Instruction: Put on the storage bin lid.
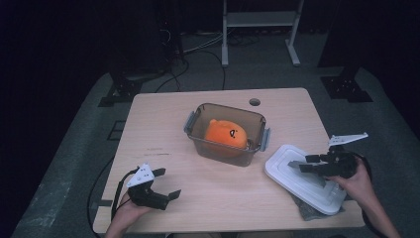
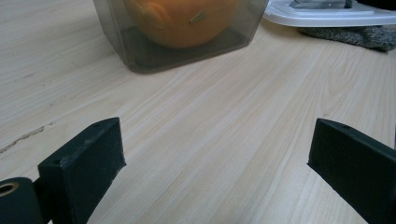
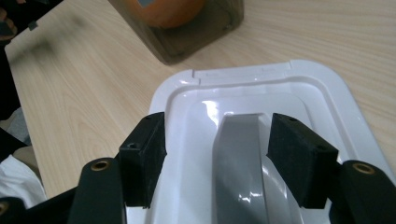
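- Lid (image 1: 304,178), white with a grey handle (image 3: 240,158) along its middle, lies flat at the desk's right front corner, at about 4 o'clock from the open container (image 1: 225,134). Its near end rests on a grey cloth (image 1: 309,210).
- Your right tool (image 1: 308,163) sits right over the lid. In the right gripper view its jaws stand apart, one on each side of the grey handle, and neither pad presses on it.
- The handle's long axis runs from 6 to 12 o'clock in that view, in line with the way the tool points. So the jaws already straddle it across its narrow width, and I judge that you need no wrist roll before closing.
- From the tool, the container lies ahead and a little left, at about 11 o'clock in the right gripper view. In the high view it is at 10 o'clock from the lid, with bare desk (image 1: 163,119) between them.
- The orange plush toy (image 1: 227,133) fills the container, whose top is uncovered, so the lid's likely goal is that rim.
- Your left tool (image 1: 169,184) rests at the desk's left front, well apart from the lid, jaws wide apart with nothing between them. It faces the container, at 12 o'clock in the left gripper view.
- The right hand is far nearer the lid; the left is better placed to steady the container, if that is needed.
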